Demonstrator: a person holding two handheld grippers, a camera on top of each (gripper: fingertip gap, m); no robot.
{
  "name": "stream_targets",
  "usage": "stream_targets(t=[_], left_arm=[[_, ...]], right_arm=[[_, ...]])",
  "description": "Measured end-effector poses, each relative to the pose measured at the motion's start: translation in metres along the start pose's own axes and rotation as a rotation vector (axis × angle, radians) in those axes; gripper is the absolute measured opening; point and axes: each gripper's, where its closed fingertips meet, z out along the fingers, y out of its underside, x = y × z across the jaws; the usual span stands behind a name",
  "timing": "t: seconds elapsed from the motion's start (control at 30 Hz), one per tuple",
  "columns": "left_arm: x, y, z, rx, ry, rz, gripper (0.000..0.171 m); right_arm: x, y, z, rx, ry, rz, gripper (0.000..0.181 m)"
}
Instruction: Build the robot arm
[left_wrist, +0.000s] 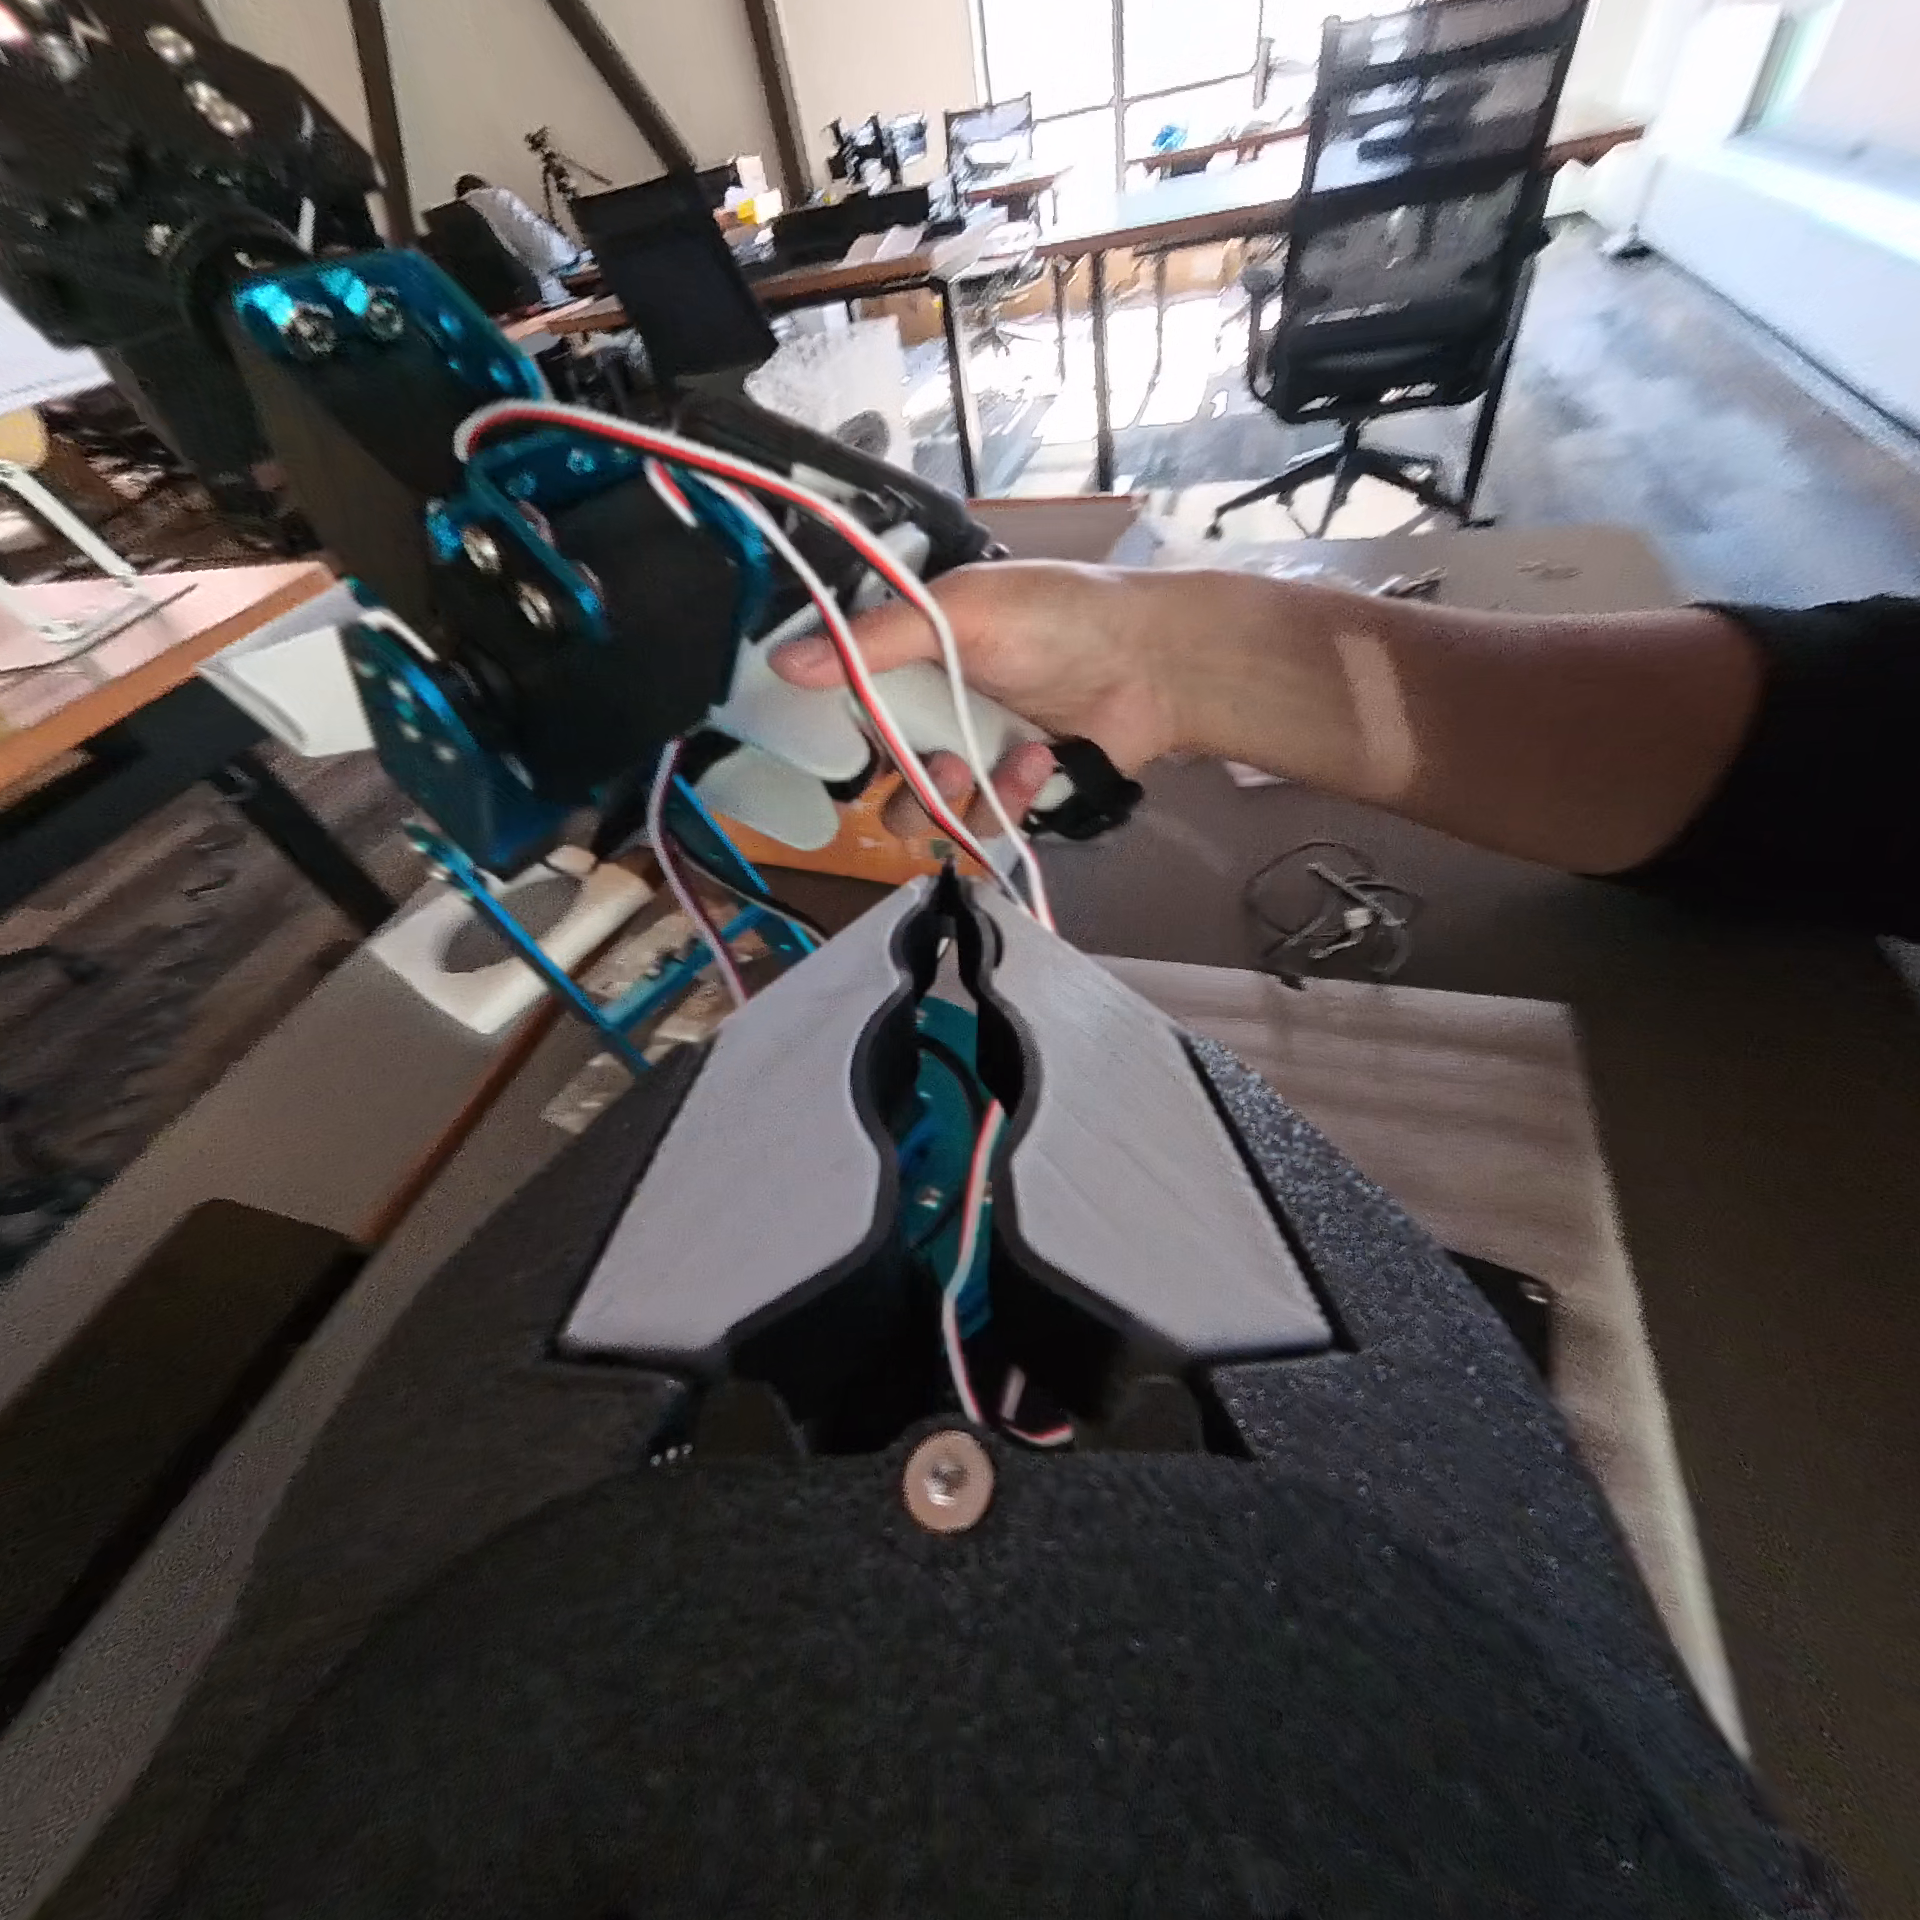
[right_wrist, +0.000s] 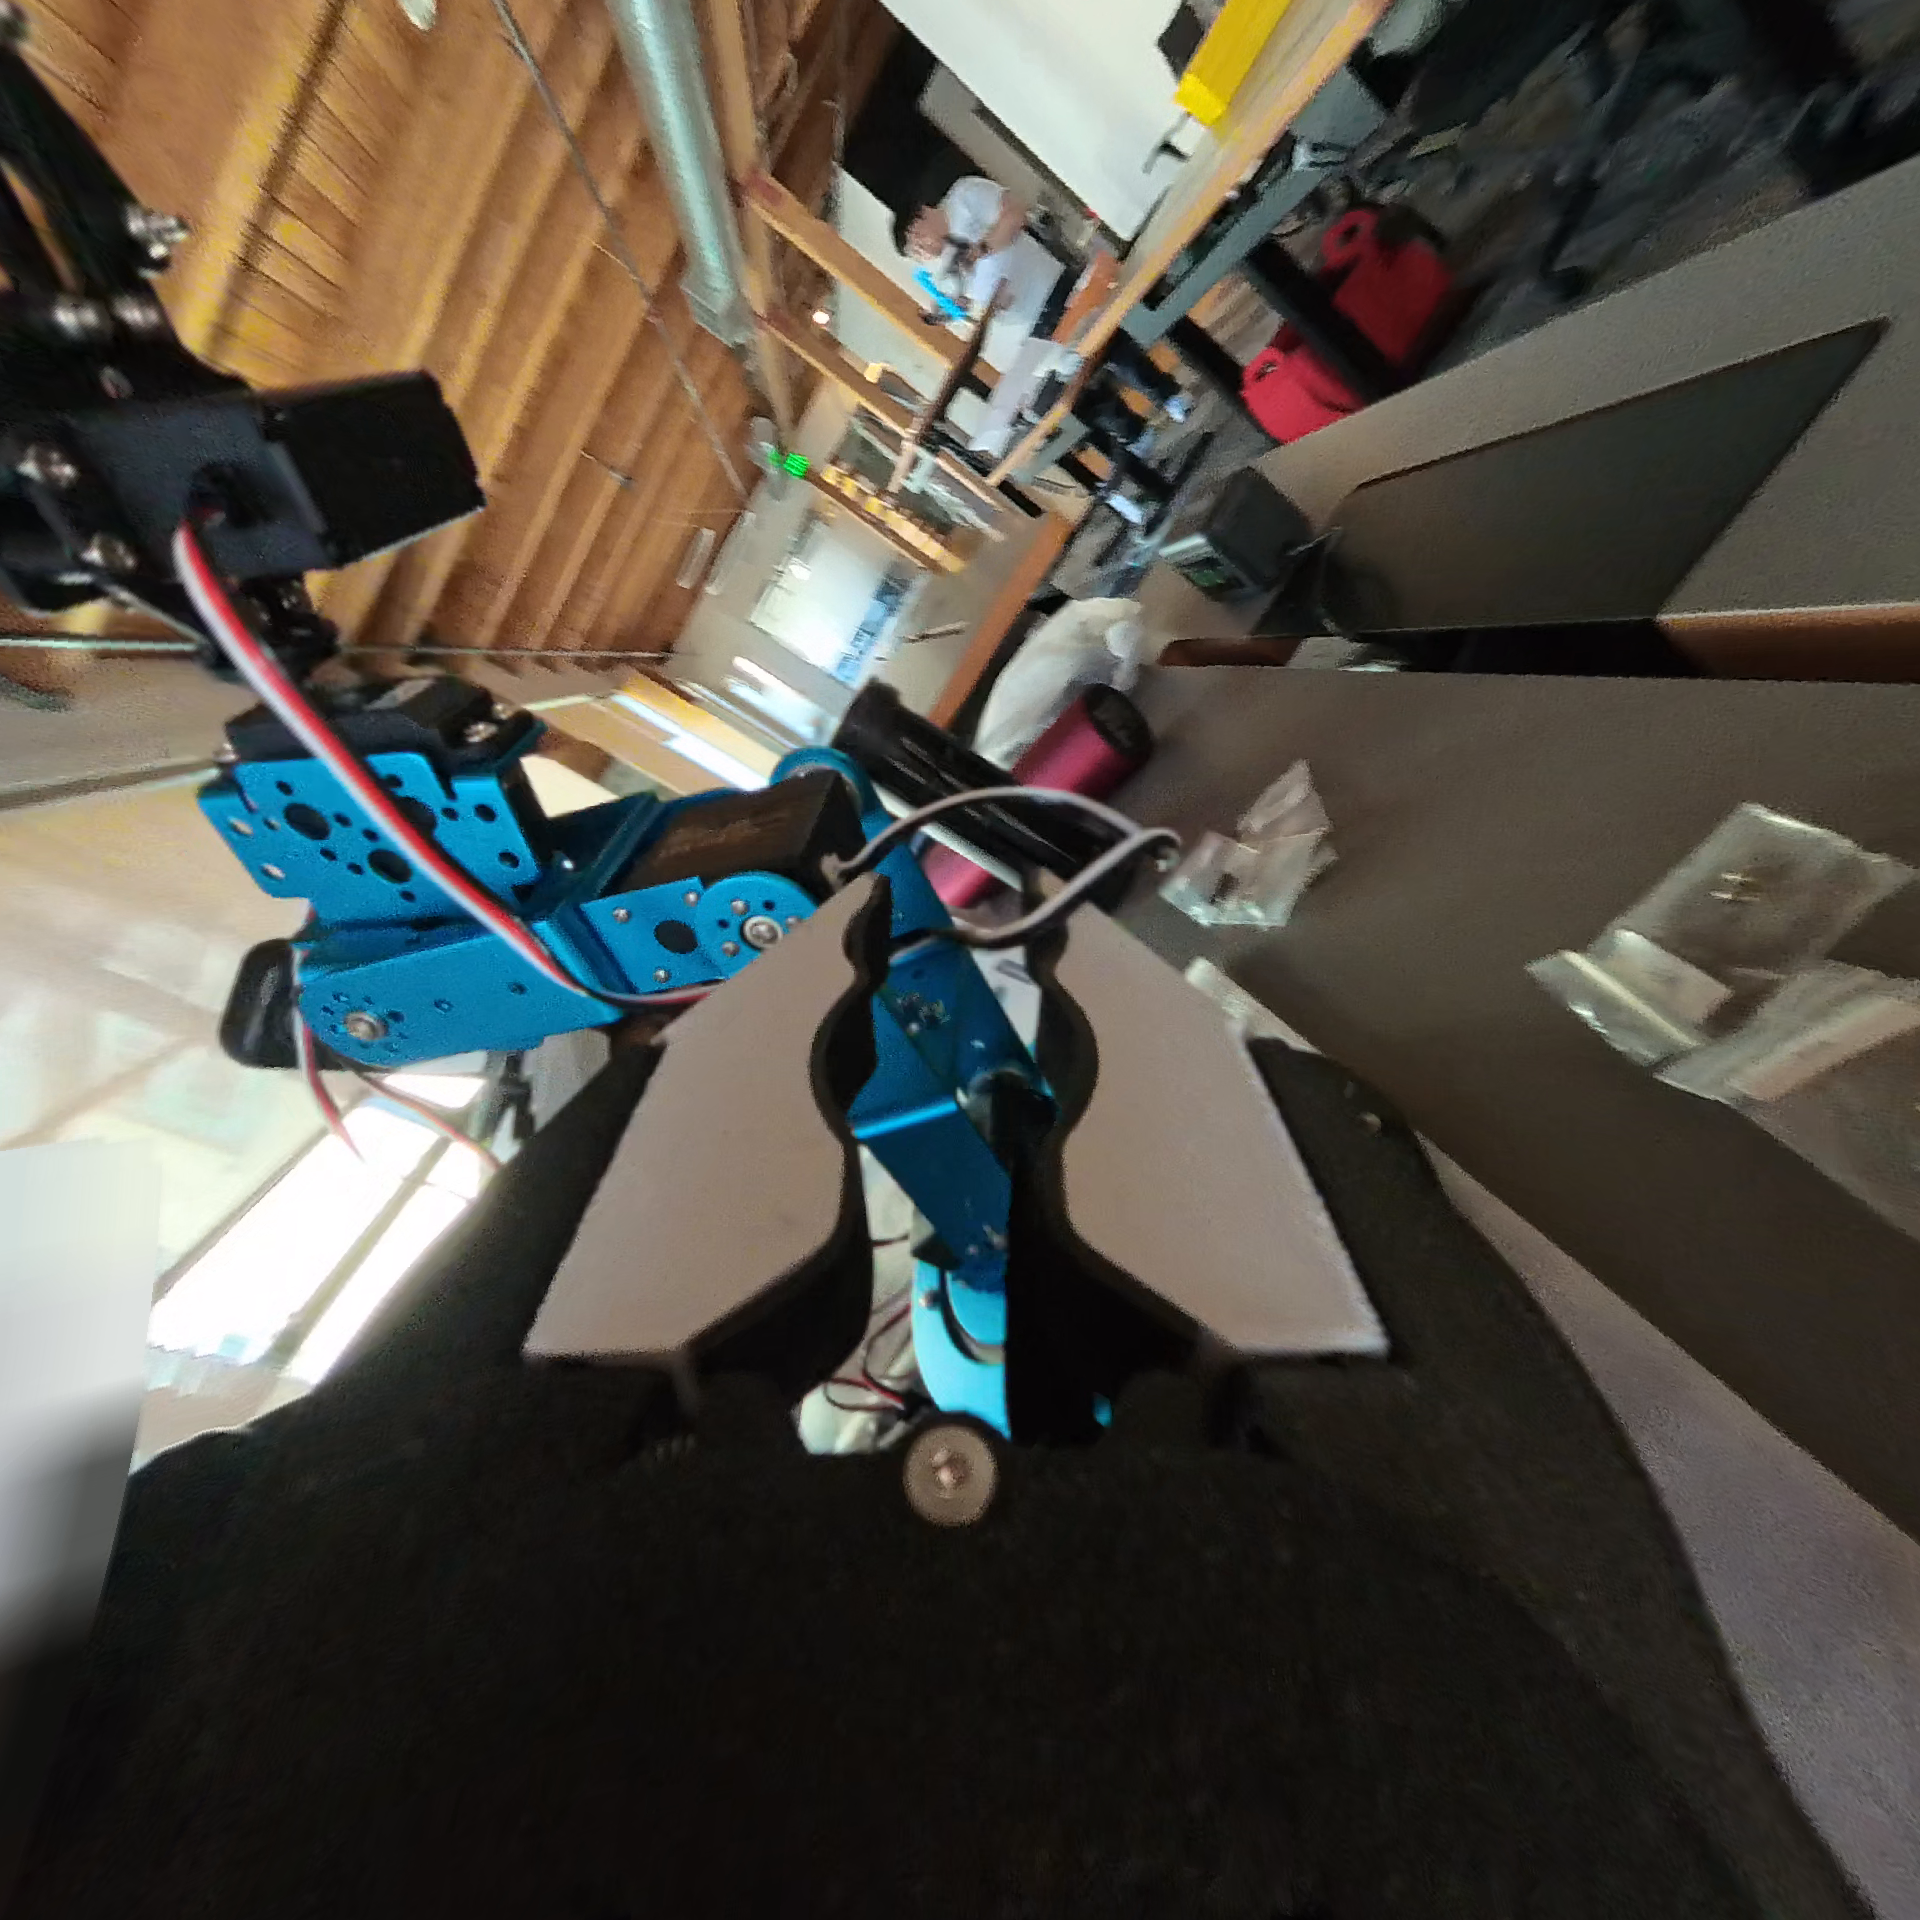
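Observation:
A small blue metal robot arm with black servos and red-white-black wires is held up above the grey table. My left gripper is shut, its grey fingertips pinching a black connector at the end of one servo wire. A hand holds the white handle of the right gripper just behind the arm. In the right wrist view, my right gripper is shut on a blue bracket of the robot arm. A grey wire loop curls over its fingertips.
A cable bundle lies on the table. Clear plastic bags, a maroon cylinder and a black mat lie beyond. A black office chair and desks stand behind; a person is far off. Left tips to right tips: about 15 centimeters.

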Motion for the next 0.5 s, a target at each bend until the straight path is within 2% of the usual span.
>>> stream_targets(t=[0.07, 0.2, 0.3, 0.4, 0.5], left_arm=[[0.013, 0.001, -0.013, 0.031, 0.035, -0.039, 0.0], [0.032, 0.002, -0.036, 0.06, 0.066, -0.064, 0.001], [0.044, 0.012, -0.047, 0.028, 0.072, -0.041, 0.001], [0.059, 0.029, -0.055, -0.016, 0.096, -0.028, 0.001], [0.074, 0.043, -0.063, -0.047, 0.124, -0.021, 0.001]], right_arm=[[0.006, 0.003, -0.013, -0.039, 0.115, -0.053, 0.036], [0.0, 0.018, -0.042, -0.149, 0.241, -0.138, 0.042], [-0.013, 0.02, -0.065, -0.123, 0.322, -0.232, 0.039], [-0.04, 0.034, -0.073, -0.121, 0.325, -0.324, 0.038], [-0.068, 0.065, -0.072, -0.159, 0.303, -0.393, 0.037]])
